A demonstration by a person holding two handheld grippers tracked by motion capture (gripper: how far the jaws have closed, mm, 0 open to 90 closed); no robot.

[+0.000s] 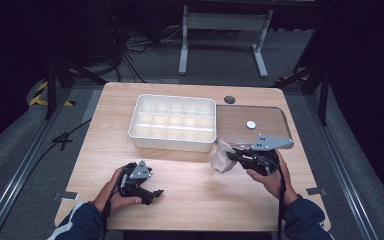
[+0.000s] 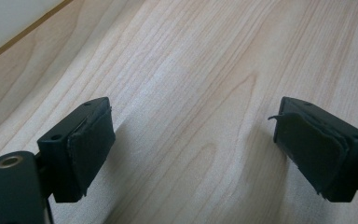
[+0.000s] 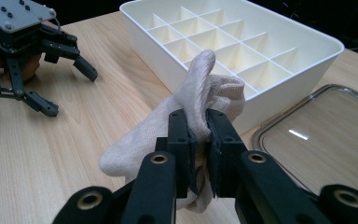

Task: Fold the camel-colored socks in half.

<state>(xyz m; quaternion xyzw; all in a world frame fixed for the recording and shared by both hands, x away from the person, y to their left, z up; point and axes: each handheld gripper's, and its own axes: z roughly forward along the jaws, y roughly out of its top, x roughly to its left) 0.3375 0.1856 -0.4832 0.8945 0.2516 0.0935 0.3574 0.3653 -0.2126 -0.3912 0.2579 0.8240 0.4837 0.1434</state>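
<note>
Pale wooden table [image 1: 195, 185], dark room.

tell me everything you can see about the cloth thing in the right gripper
The cloth is a soft, cream-beige knitted piece, perhaps a sock, bunched and wrinkled. The right gripper pinches its middle between shut jaws, one end sticking up, the rest sagging towards the wooden table. It hangs just in front of the white compartment tray.

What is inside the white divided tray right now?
The white divided tray has bare compartments wherever they show. In the right gripper view, the beige sock clamped in the right gripper covers part of the tray's near edge, so the cells there can't be checked.
</note>
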